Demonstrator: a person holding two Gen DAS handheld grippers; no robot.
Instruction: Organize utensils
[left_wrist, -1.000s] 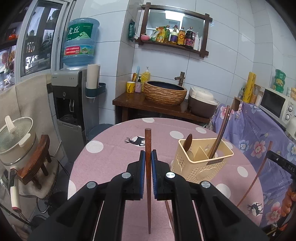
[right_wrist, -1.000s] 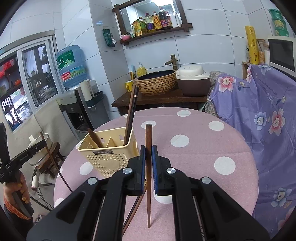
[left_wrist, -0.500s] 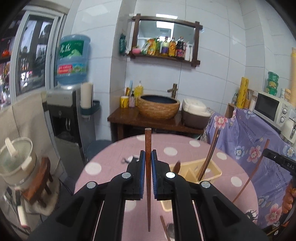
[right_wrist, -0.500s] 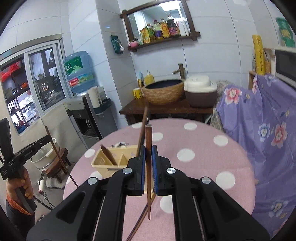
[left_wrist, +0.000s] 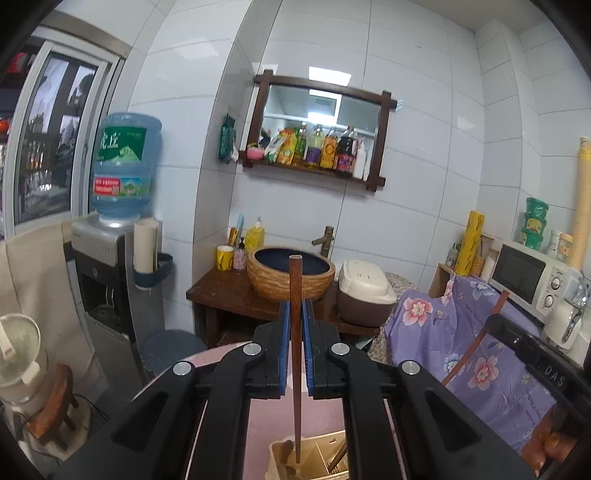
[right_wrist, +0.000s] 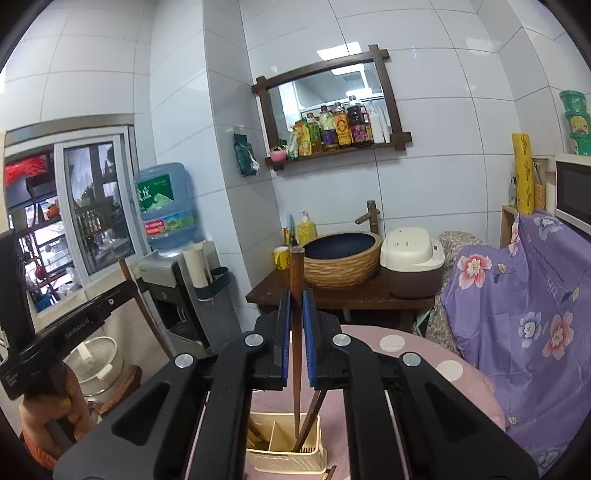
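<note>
My left gripper (left_wrist: 294, 314) is shut on a dark wooden chopstick (left_wrist: 295, 288), held upright with its tip over the cream utensil basket (left_wrist: 280, 458) below. My right gripper (right_wrist: 294, 306) is shut on a second wooden chopstick (right_wrist: 296, 273), upright, with its tip down inside the same basket (right_wrist: 284, 454). The basket holds another chopstick (right_wrist: 312, 413) and a wooden spoon (right_wrist: 255, 434). It stands on the pink polka-dot table (right_wrist: 424, 354). The other gripper shows at the edge of each view, at the right (left_wrist: 532, 354) and at the left (right_wrist: 70, 328).
Behind the table stands a wooden counter (left_wrist: 229, 291) with a woven basin (left_wrist: 291, 273) and a rice cooker (left_wrist: 365, 291). A water dispenser (left_wrist: 110, 266) stands at left. A purple floral cloth (right_wrist: 517, 314) covers furniture at right.
Both grippers rose and tilted upright over the basket. The basket slid from mid-view to the bottom edge, and both chopstick tips now point down into it.
</note>
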